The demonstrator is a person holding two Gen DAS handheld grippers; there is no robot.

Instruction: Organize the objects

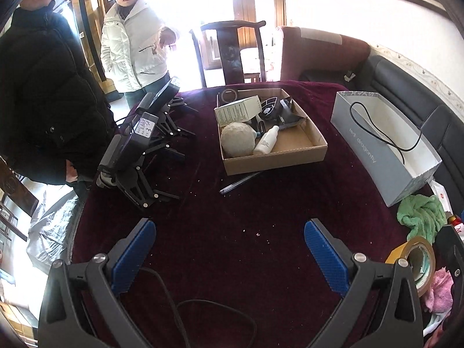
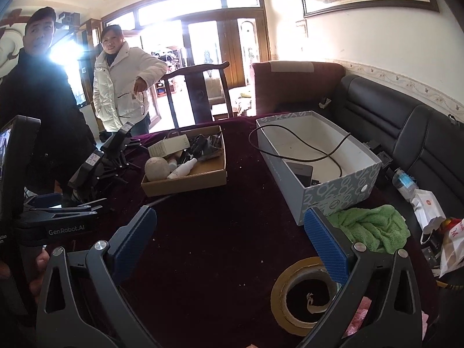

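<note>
The left tongs (image 1: 229,246) stand wide open and empty over bare maroon cloth of the bench (image 1: 232,203). The right tongs (image 2: 230,242) are likewise spread wide, holding nothing; their right pad (image 2: 324,243) overlaps the far rim of a roll of brown packing tape (image 2: 301,298) lying flat on the cloth, though whether it touches the roll I cannot tell.

Just beyond that pad lies a crumpled green towel (image 2: 374,229), against the near end of a grey patterned box (image 2: 327,197) that holds a black cable and a dark flat item. A pink cloth (image 1: 440,287) shows at the bench's right edge near the tape.

Farther off, left of the grey box, a shallow cardboard tray (image 1: 290,156) already carries a pale ball, a white bottle, a small carton and dark oddments. A pen-like stick (image 1: 240,181) lies just in front of it.

So the sorting looks partly done: tape, towel, pink cloth and the stick remain loose. The tape is nearest, under the right tongs.
</note>
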